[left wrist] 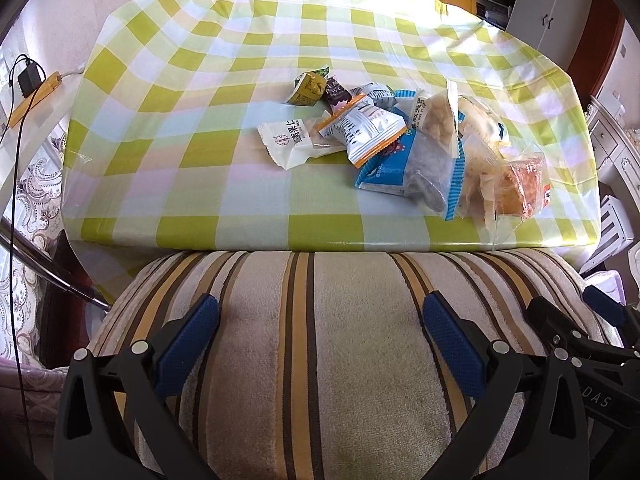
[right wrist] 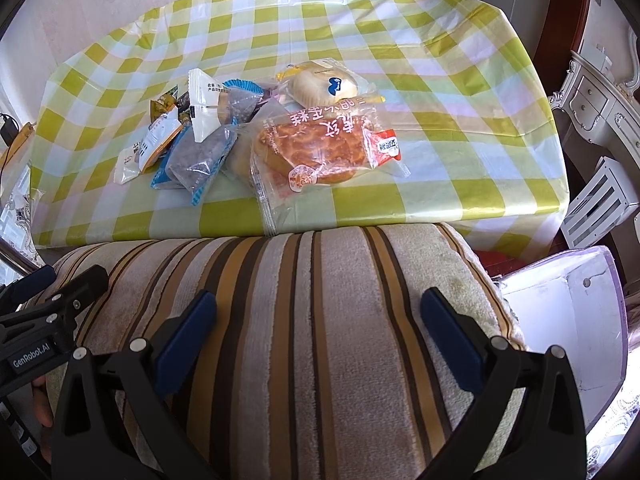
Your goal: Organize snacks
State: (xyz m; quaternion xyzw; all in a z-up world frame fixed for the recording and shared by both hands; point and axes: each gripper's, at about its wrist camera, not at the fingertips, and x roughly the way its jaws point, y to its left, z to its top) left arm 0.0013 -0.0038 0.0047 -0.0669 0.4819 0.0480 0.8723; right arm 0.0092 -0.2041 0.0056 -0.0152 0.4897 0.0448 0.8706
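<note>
From my seat at the remote station, I saw both tools idle above the striped cushion (left wrist: pixel 320 344) that ran along the near edge of the table. The left gripper (left wrist: pixel 320 344) had its blue-padded fingers (left wrist: pixel 188 340) spread wide, with only cushion fabric showing in the gap and nothing pinched; whether the tips touched the fabric I could not tell. The right gripper (right wrist: pixel 320 336) stood the same way, its fingers (right wrist: pixel 186 332) far apart over the stripes and gripping nothing. In the left wrist view the right tool's black frame showed at the right edge, just beside the left one. The snacks (left wrist: pixel 400 136) lay in a loose heap on the green-and-white checked tablecloth (left wrist: pixel 200 80), well apart from both sets of fingers and toward the right half of the table. Nearest the table's front edge sat a clear packet with a golden-brown pastry (right wrist: pixel 316 152), its wrapper reaching the cushion line. Behind it was a round pale bun in a clear wrapper (right wrist: pixel 324 84). To the left lay a blue-edged packet with dark contents (right wrist: pixel 204 156), a small white sachet (left wrist: pixel 286 142) apart at the heap's left, and an orange-trimmed white pouch (left wrist: pixel 364 128) overlapping its neighbours. A white box (right wrist: pixel 560 312) stood open beside the cushion on the right.
</note>
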